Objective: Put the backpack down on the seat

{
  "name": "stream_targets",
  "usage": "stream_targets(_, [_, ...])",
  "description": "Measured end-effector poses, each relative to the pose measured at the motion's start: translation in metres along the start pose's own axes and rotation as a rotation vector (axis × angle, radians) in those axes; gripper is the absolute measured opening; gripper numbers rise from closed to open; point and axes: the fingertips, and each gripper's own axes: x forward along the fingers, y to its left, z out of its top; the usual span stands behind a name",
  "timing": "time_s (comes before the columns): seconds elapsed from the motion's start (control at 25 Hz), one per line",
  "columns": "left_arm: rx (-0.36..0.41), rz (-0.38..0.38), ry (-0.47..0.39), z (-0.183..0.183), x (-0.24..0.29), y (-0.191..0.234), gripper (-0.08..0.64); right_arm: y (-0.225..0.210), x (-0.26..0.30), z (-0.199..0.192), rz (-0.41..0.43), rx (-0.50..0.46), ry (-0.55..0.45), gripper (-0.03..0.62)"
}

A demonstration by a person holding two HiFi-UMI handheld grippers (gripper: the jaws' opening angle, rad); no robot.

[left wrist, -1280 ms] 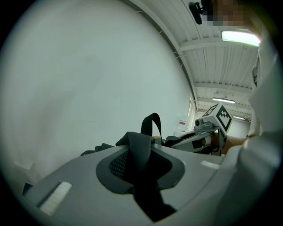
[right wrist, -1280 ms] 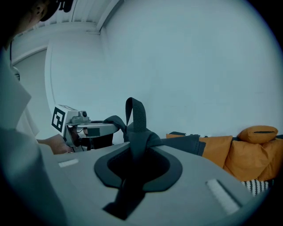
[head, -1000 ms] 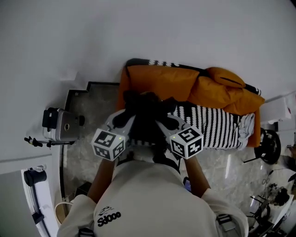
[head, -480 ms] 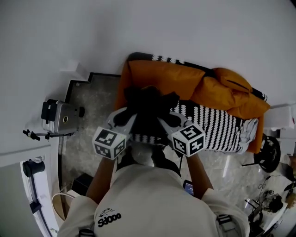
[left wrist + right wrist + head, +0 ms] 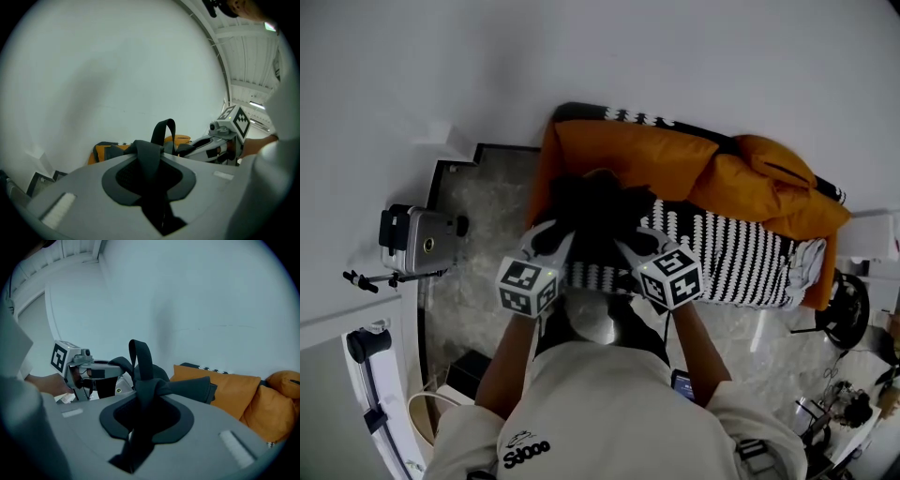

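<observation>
A black backpack (image 5: 595,220) hangs between my two grippers over the left end of an orange sofa seat (image 5: 623,164). My left gripper (image 5: 551,242) is shut on one black shoulder strap (image 5: 149,161), which runs through its jaws. My right gripper (image 5: 636,242) is shut on the other strap (image 5: 145,401). In the left gripper view the backpack's top loop (image 5: 164,131) stands up beyond the jaws. In the right gripper view the orange back cushion (image 5: 225,390) lies just behind the bag.
A black-and-white striped blanket (image 5: 741,258) covers the seat to the right. Loose orange cushions (image 5: 769,183) are piled at the far right. A camera on a stand (image 5: 417,239) is on the floor at the left. The white wall (image 5: 581,56) runs behind the sofa.
Both grippers and the backpack have sunk toward the sofa seat and drawn slightly closer together. The grips on the straps are unchanged.
</observation>
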Motion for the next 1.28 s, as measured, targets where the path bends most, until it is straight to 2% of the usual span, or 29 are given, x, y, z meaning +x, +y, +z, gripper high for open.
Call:
stream_targets(0.48, [-0.043, 0.055, 0.089, -0.040, 0.042, 0.031, 0.067, -0.037, 0.048, -0.032, -0.004, 0.028, 0.129, 0.077])
stream_targets(0.8, [-0.093, 0.087, 0.144, -0.067, 0.061, 0.049, 0.069, -0.054, 0.074, -0.043, -0.015, 0.036, 0.159, 0.078])
stream_targets(1.28, [-0.102, 0.064, 0.199, -0.091, 0.086, 0.058, 0.071, -0.083, 0.093, -0.057, -0.039, 0.050, 0.184, 0.087])
